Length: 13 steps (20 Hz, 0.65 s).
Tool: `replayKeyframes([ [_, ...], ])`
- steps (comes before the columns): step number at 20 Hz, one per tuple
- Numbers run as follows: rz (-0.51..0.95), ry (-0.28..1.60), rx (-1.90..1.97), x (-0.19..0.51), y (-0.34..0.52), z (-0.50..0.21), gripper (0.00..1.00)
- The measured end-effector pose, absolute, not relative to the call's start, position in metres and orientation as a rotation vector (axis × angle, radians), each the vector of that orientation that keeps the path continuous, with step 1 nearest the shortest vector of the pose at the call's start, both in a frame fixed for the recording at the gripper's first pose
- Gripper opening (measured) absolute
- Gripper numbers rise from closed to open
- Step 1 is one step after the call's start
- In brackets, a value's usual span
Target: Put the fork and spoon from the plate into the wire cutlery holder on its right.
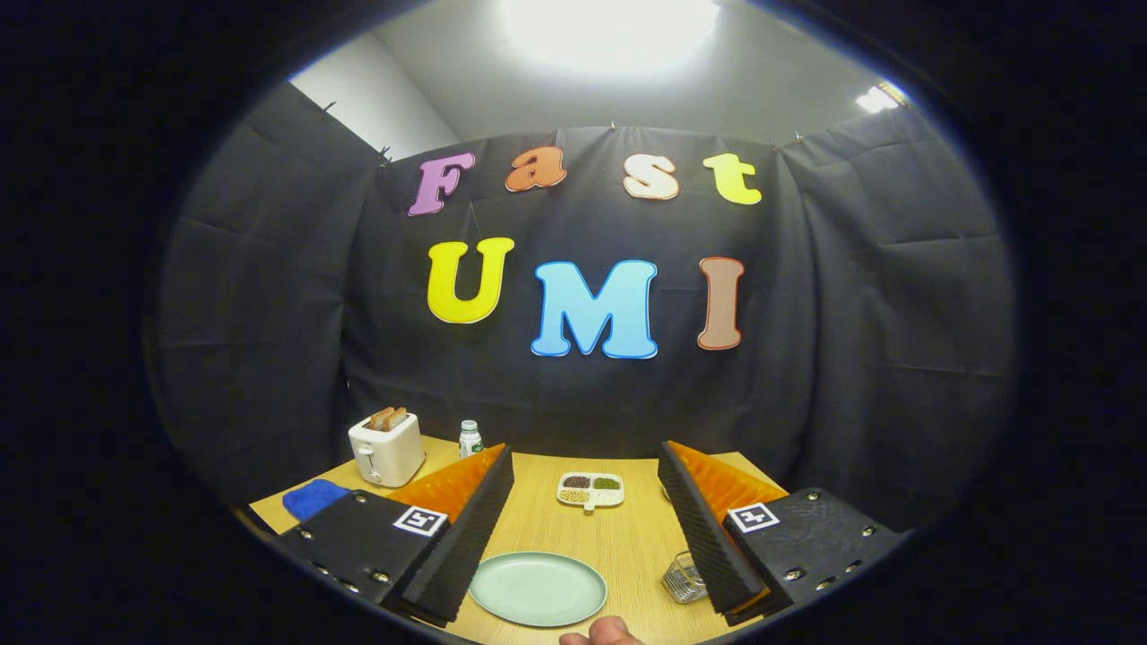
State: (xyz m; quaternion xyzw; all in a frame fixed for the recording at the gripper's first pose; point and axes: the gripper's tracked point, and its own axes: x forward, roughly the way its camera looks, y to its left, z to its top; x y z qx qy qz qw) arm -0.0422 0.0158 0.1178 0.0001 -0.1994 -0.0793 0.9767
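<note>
Between wide-spread tool [587, 537] fingers: green plate [538, 589] on table [627, 537]; wire holder [685, 578] beside right finger.

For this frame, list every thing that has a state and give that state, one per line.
tool: open, fingers wide apart, holding nothing
plate: bare, flat on the table between the fingers
wire cutlery holder: upright beside the right finger; contents cannot be told
toaster: bread standing up in its slots
bottle: upright, capped
divided dish: filled with grains, beyond the fingers
blue cloth: bunched near the toaster
</note>
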Motion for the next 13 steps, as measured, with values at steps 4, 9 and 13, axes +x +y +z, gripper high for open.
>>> replayKeyframes([
  [4, -0.182, -0.482, -0.013, -0.045, 0.026, 0.126, 0.98],
  [9, -0.184, -0.454, -0.055, -0.04, 0.031, 0.124, 0.98],
  [13, -0.173, -0.432, -0.049, -0.029, 0.032, 0.117, 0.98],
])
